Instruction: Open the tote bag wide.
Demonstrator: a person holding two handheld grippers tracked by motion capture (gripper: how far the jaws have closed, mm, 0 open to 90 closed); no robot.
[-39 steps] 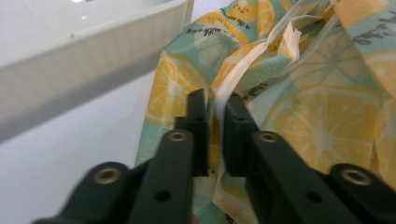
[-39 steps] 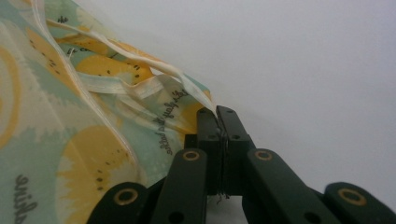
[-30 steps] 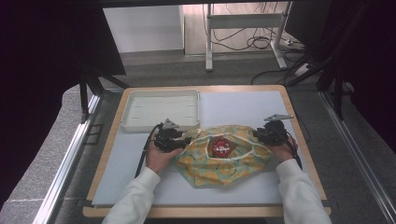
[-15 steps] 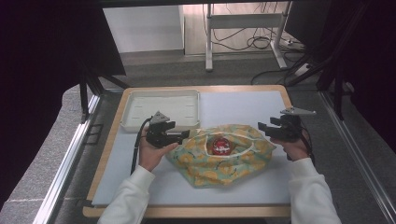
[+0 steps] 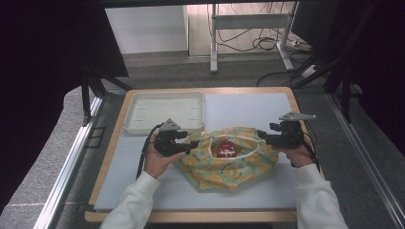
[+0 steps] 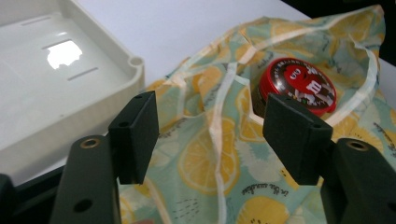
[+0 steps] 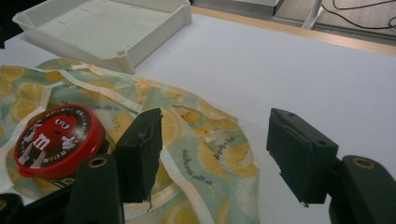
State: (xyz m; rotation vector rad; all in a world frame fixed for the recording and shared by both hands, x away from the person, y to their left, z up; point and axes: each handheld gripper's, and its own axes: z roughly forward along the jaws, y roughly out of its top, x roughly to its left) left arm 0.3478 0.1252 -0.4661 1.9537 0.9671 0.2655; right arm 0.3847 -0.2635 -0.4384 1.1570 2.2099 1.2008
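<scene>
Both sets of jaws open, gripping nothing; left gripper (image 5: 195,143) has just been closing. Red-lidded jar (image 5: 226,148) sits mid-tabletop inside lemon-print bag (image 5: 224,169). Right gripper (image 5: 261,136): pinch your rim hem squarely, spread evenly

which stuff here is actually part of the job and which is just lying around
In the job: lemon-print cloth bag; red-lidded tin sitting in its open mouth; left gripper and right gripper, both open at the bag's two ends.

Just lying about: white tray; cables on the floor.
</scene>
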